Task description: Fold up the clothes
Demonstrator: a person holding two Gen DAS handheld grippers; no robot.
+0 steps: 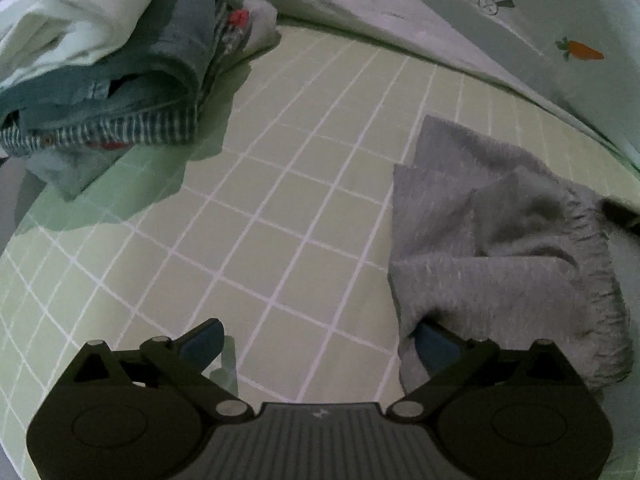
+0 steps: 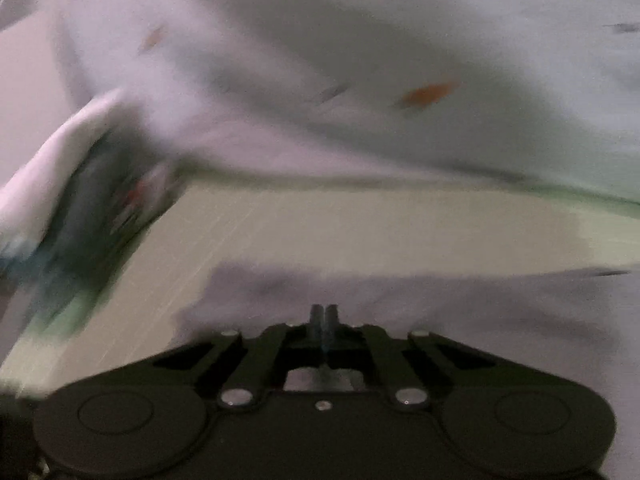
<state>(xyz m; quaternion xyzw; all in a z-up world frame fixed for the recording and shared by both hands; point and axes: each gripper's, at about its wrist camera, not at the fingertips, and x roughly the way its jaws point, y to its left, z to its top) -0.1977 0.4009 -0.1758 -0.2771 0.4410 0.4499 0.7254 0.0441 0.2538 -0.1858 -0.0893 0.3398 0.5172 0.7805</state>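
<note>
Lying at 3 o'clock: grey garment [image 1: 500,248] on checked sheet [image 1: 280,200].
Left gripper [image 1: 316,344] spread wide, holding nothing; right gripper [image 2: 324,316] fully closed, contents indiscernible; clothes pile [image 1: 112,92] at 10 o'clock.

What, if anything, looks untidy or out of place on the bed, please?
The grey garment lies crumpled at the right of the checked sheet, unfolded, while the pile of clothes at the far left slumps unevenly.

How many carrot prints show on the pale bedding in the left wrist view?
1: a carrot print at upper right on the pale bedding, beyond the grey garment. Folds may hide more.
</note>
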